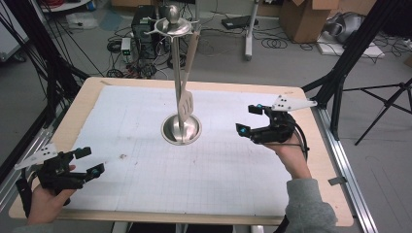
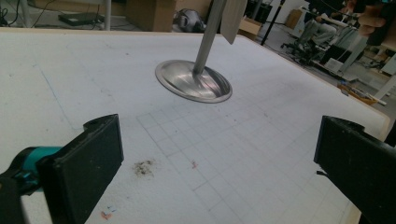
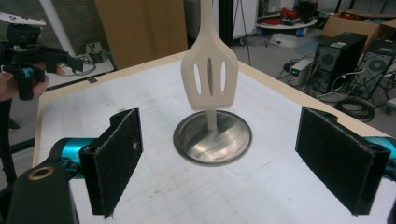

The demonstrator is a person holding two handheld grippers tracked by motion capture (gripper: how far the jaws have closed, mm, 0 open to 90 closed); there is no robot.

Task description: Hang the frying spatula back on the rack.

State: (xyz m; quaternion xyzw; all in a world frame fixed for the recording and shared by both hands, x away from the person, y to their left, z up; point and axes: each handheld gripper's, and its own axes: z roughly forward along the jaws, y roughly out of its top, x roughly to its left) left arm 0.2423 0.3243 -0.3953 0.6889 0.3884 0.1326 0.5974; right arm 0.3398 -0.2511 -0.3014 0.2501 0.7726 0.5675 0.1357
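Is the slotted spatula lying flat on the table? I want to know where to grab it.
No. The slotted spatula hangs upright from the metal stand, its blade above the round base.

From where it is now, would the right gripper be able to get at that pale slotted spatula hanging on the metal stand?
Probably yes. The right gripper is open and faces the pale slotted spatula, with bare white mat between them and nothing in the way.

Just ahead of your left tongs, a dark smudge marks the white grid mat (a wooden table bears it). Well beyond your right tongs, past the table's far edge, a cardboard box and a computer tower stand among floor cables.
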